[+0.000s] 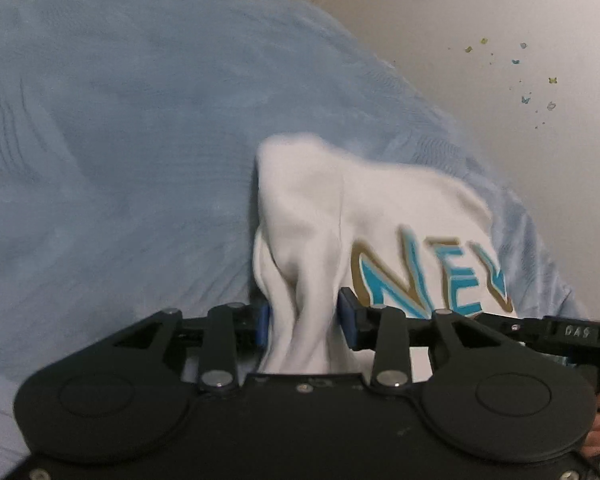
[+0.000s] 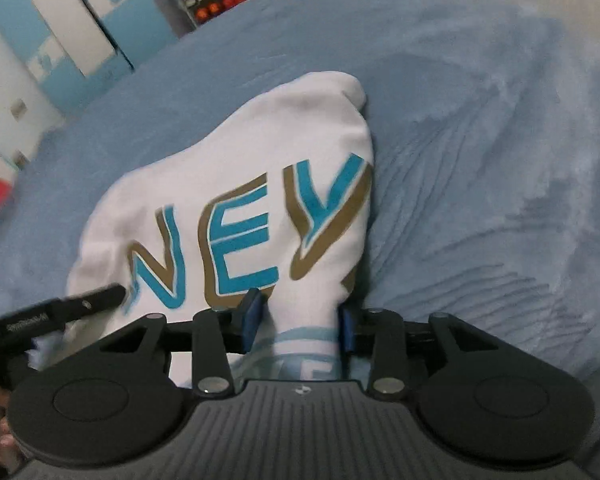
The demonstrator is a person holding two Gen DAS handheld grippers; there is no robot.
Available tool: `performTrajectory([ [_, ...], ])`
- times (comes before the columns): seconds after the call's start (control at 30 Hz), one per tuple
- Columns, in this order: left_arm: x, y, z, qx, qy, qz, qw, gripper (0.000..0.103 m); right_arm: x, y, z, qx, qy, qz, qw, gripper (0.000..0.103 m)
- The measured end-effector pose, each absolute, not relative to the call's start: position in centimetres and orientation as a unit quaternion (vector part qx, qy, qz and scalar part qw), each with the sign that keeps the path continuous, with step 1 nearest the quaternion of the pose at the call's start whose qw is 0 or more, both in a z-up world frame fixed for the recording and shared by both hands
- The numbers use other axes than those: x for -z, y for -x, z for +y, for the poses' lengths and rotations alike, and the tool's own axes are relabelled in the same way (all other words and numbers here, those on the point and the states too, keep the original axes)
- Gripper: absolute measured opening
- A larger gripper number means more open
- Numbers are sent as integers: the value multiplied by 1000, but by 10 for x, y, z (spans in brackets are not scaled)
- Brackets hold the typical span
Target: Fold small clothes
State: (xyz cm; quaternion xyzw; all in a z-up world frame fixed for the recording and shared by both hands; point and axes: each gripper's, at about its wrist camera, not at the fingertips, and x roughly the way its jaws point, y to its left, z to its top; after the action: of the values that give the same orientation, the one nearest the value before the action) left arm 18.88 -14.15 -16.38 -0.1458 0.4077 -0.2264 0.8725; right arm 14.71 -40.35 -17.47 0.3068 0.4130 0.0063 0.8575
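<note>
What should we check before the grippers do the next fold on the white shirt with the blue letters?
1. White shirt over the blue blanket: ok, its far end rests there.
2. Shirt flat and smooth: not ok, it is bunched and humped up.
3. Right gripper loose on the cloth: ok, cloth sits between its jaws, but a gap shows beside one pad.
4. Left gripper loose on the cloth: cannot tell, bunched cloth fills the space between its pads.
5. Grippers apart from each other: ok, they sit side by side at the shirt's near edge and are not touching.
</note>
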Motion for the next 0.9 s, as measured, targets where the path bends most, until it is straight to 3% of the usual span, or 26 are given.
performTrajectory([
  [0.03,150,-188,-138,203,116,377,896,34,163,-143,-404,7,-303,406,862,43],
  [0.1,108,-163,-140,163,72,293,939,38,127,-122,-396,86,-241,336,906,39],
  [0.17,92,-166,-147,201,70,264,941,46,100,-106,-378,161,-186,248,937,19],
  [0.3,106,-172,-188,221,24,246,944,47,96,-117,-349,165,-186,163,955,17],
  [0.4,140,-195,-198,223,47,260,938,47,124,-153,-336,134,-168,176,961,18],
  [0.5,196,-226,-203,196,42,325,924,47,173,-189,-331,133,-158,235,950,18],
  [0.57,208,-222,-192,210,69,301,927,48,203,-203,-333,134,-182,271,936,17],
  [0.7,198,-225,-191,216,57,314,923,48,199,-205,-337,129,-192,277,933,17],
  [0.9,130,-182,-185,216,39,295,930,50,151,-151,-326,130,-165,246,946,23],
])
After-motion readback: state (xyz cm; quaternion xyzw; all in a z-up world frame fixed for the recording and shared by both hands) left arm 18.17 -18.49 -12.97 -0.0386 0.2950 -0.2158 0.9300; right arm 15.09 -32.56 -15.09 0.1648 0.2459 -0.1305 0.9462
